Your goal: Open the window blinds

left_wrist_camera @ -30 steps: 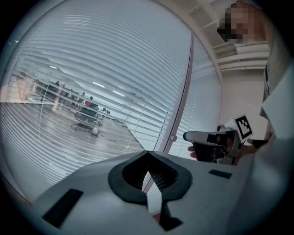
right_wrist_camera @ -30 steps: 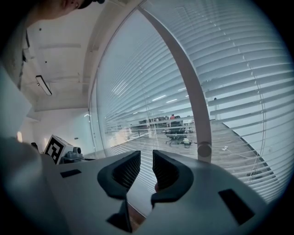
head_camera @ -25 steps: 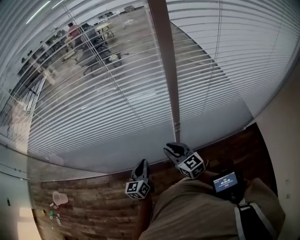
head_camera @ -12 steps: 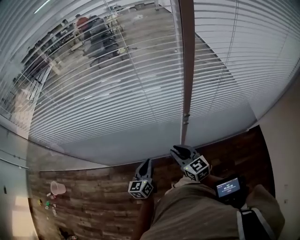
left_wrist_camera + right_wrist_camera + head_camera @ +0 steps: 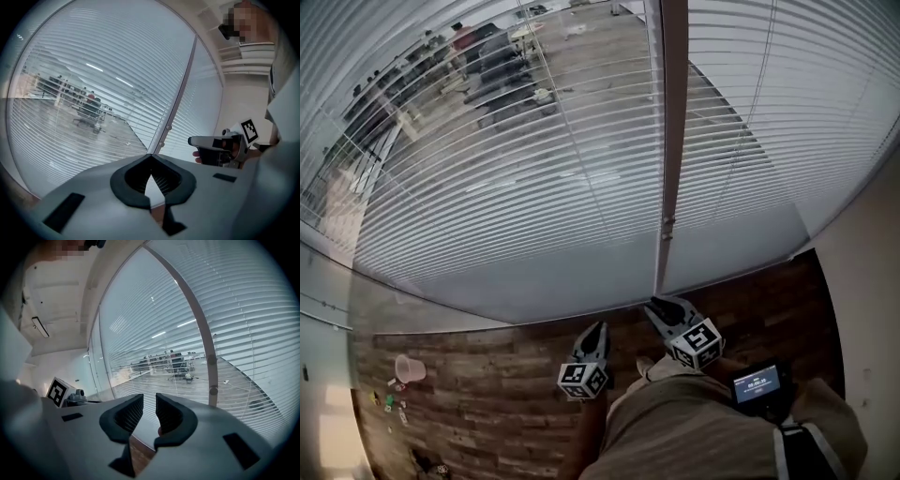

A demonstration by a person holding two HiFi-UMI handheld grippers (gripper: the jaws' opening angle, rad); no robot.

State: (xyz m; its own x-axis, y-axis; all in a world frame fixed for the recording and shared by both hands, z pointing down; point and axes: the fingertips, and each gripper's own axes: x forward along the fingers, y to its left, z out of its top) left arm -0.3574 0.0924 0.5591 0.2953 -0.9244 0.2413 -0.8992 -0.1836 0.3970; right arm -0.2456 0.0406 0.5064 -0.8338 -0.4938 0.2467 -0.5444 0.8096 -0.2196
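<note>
The white slatted blinds (image 5: 506, 187) cover the glass on both sides of a brown mullion (image 5: 672, 112). Their slats are tilted so an office shows through. Thin cords (image 5: 572, 159) hang in front of them. My left gripper (image 5: 594, 334) is held low before the sill, shut with nothing in it; its jaws (image 5: 150, 158) meet in the left gripper view. My right gripper (image 5: 661, 307) points at the mullion's foot, open and empty, with a narrow gap between its pads (image 5: 149, 401). It shows from the side (image 5: 193, 140) in the left gripper view. Neither gripper touches the blinds.
Dark wooden floor (image 5: 487, 403) runs below the window. A pink cup (image 5: 408, 367) and small bits lie on it at the left. A beige wall (image 5: 872, 281) closes the right side. A small lit screen (image 5: 757, 383) sits at the person's waist, above tan trousers (image 5: 675, 431).
Both grippers have sunk a little and drifted right in the head view. The view has shifted along the window. The jaws stand as before.
</note>
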